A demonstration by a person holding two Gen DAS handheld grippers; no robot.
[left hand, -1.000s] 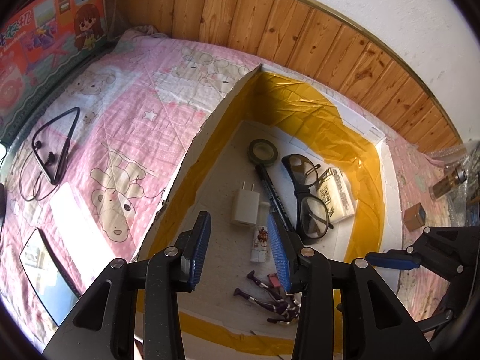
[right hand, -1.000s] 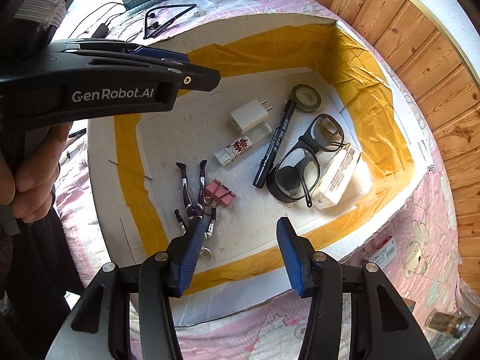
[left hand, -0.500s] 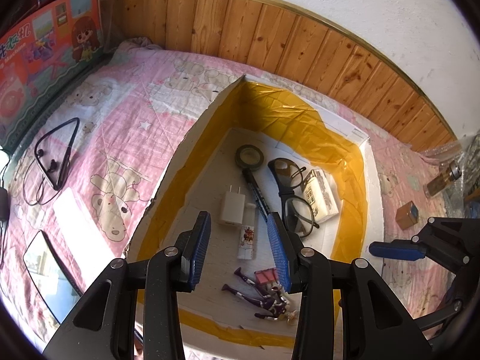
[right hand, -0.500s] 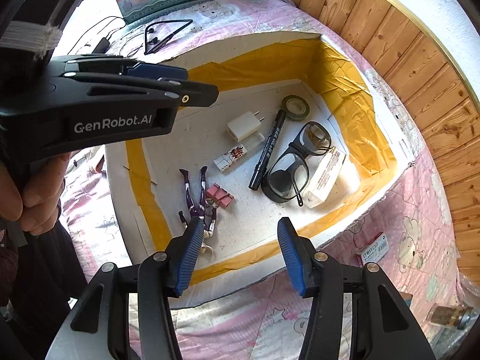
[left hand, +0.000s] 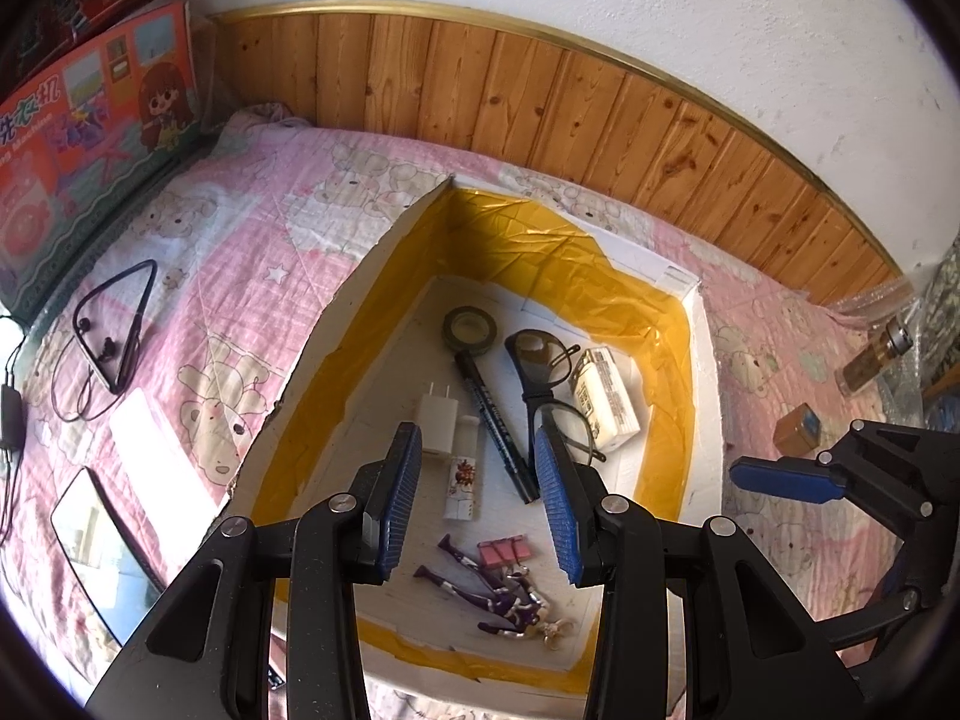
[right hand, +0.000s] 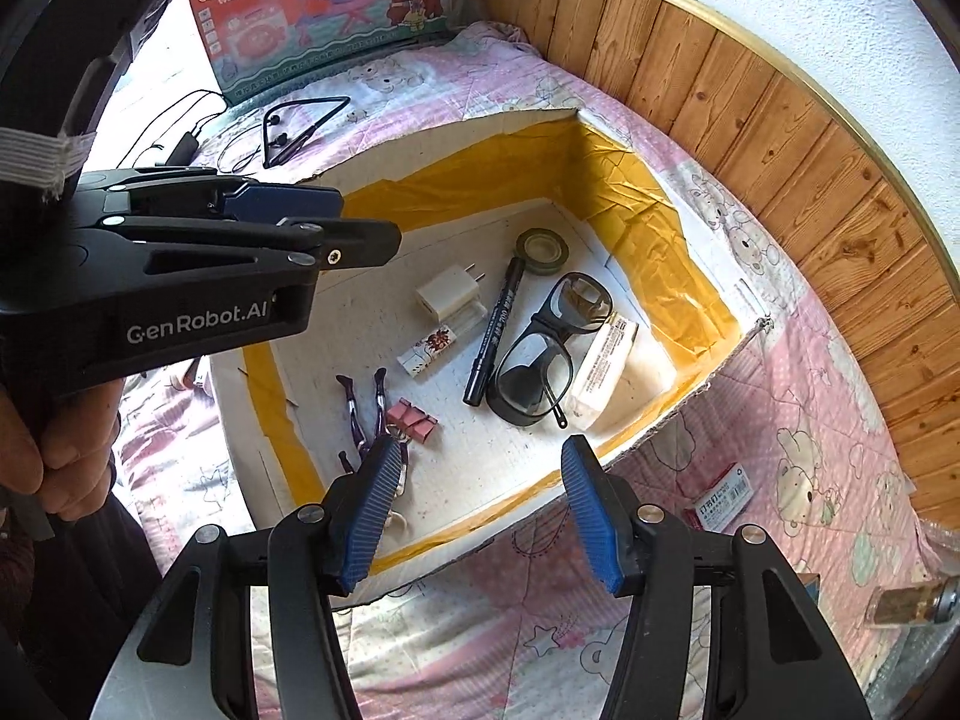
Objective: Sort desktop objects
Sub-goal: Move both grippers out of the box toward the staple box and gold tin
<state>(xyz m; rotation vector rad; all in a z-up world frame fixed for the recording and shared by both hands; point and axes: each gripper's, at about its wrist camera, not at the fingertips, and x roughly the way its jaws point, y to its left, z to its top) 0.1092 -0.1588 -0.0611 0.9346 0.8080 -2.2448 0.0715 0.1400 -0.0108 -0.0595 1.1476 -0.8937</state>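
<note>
A white box with yellow tape point(left hand: 684, 324) point(right hand: 708, 300) lies on the pink bed cover. In it lie black glasses point(left hand: 543, 372) point(right hand: 540, 348), a black marker point(left hand: 495, 420) point(right hand: 495, 336), a white charger point(left hand: 437, 426) point(right hand: 450, 294), a tape roll point(left hand: 471, 329) point(right hand: 543, 247), a white carton point(left hand: 606, 399) point(right hand: 603, 360), a small tube point(left hand: 465, 474) point(right hand: 441, 342), pink clips point(left hand: 504, 551) point(right hand: 411, 420) and a purple figure point(left hand: 486, 591) point(right hand: 363, 414). My left gripper point(left hand: 477, 510) is open and empty above the box's near part. My right gripper point(right hand: 474, 510) is open and empty above the box's front rim.
On the cover left of the box lie a neckband earphone point(left hand: 114, 324) point(right hand: 300, 126), a mirror point(left hand: 99, 552) and a cable with plug point(left hand: 12, 414). A toy box point(left hand: 90, 138) point(right hand: 324, 6) stands at the back. A small bottle point(left hand: 873, 354), brown cube point(left hand: 795, 429) and staples box point(right hand: 720, 495) lie to the right.
Both grippers have pulled up and back from the box, which looks smaller now. Both stay open and empty. The things in the box have not moved.
</note>
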